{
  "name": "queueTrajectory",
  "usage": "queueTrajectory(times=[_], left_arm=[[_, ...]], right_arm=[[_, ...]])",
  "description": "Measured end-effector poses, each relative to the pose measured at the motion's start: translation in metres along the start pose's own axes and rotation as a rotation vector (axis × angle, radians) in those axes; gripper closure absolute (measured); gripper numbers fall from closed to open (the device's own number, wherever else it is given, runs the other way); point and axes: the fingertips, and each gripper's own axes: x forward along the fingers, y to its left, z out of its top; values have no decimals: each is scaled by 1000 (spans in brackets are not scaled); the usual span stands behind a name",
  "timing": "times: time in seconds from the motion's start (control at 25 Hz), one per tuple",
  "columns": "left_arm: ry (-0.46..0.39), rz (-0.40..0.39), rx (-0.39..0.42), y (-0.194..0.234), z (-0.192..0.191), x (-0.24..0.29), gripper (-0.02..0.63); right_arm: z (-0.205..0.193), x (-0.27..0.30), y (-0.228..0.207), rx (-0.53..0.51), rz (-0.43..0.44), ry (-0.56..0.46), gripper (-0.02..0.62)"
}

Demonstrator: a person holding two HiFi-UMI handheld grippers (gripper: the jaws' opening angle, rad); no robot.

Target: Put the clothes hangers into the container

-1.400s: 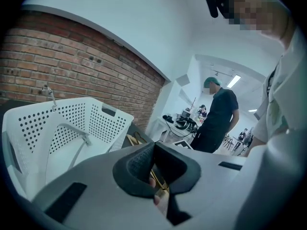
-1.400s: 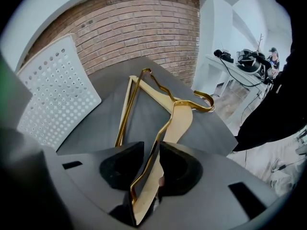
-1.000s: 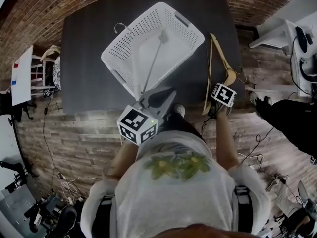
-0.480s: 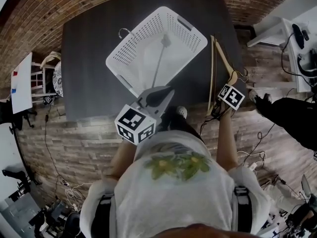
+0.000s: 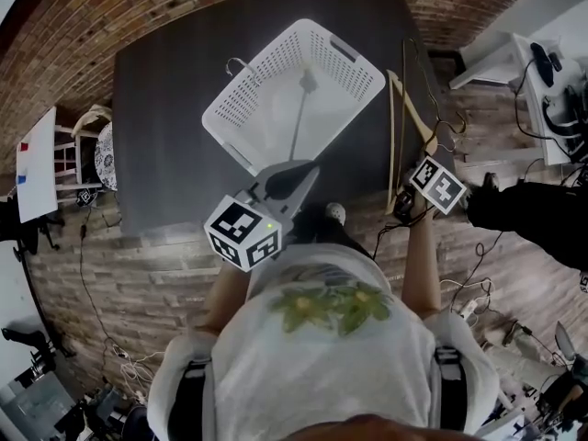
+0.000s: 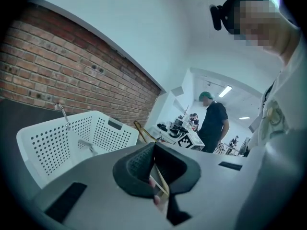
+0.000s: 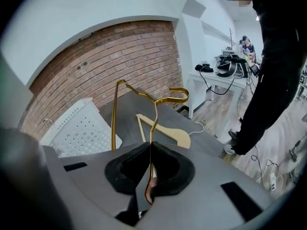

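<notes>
Gold wire hanger (image 7: 155, 120) is pinched tight in our right tongs (image 7: 150, 150) above the dark worktop (image 5: 165, 108), and our left tongs (image 6: 154, 147) pinch a grey hanger (image 5: 298, 122) that reaches into the white basket (image 5: 253, 81)

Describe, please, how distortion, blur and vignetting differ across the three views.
Head view: strong fisheye bows the edges of the table, otherwise sharp. Left gripper view: dark round vignette, soft foreground, white basket crisp, mosaic over a face. Right gripper view: same vignette; gold hanger sharp, near foreground soft.
</notes>
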Motion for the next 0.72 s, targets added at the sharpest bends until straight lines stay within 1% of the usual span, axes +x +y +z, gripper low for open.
queueTrajectory(times=[0.2, 0.32, 0.72], left_arm=[[-26, 11, 2, 3, 3, -15, 577], [-40, 29, 0, 8, 5, -24, 577], [-83, 96, -10, 32, 13, -51, 577]], right_arm=[[17, -25, 28, -22, 72, -56, 557], [22, -36, 46, -35, 118, -72, 557], [19, -62, 125, -78, 313, -56, 557]])
